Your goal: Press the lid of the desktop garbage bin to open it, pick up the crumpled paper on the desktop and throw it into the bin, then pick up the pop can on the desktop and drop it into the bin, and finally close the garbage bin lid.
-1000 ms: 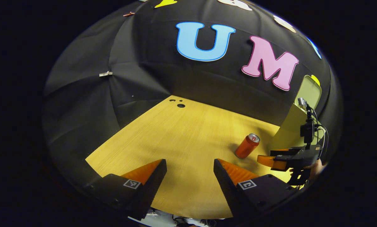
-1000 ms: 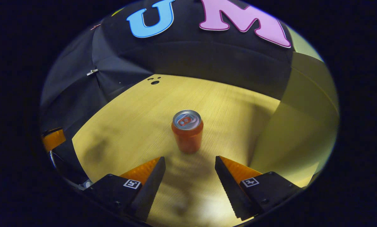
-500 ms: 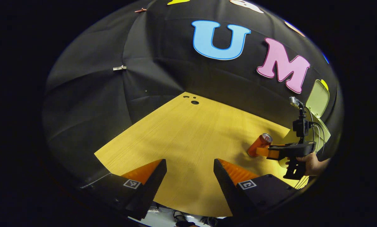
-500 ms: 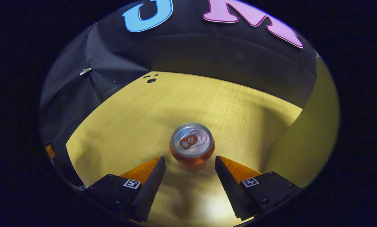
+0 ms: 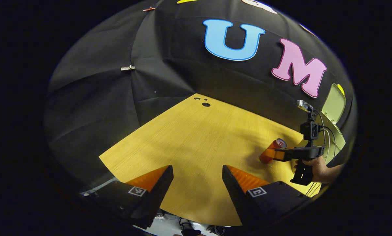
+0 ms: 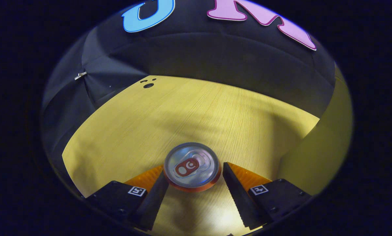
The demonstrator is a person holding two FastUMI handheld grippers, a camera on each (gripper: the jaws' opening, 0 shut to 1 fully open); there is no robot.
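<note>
Both fingers of the right tongs (image 6: 192, 183) stand apart, flanking the upright orange aluminium pop can (image 6: 192, 166) without clamping; the left tongs (image 5: 197, 183), also apart, hover well away.

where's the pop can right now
The pop can stands upright on the wooden desktop between the right gripper's open fingers in the right gripper view, with the garbage bin to its right.
</note>
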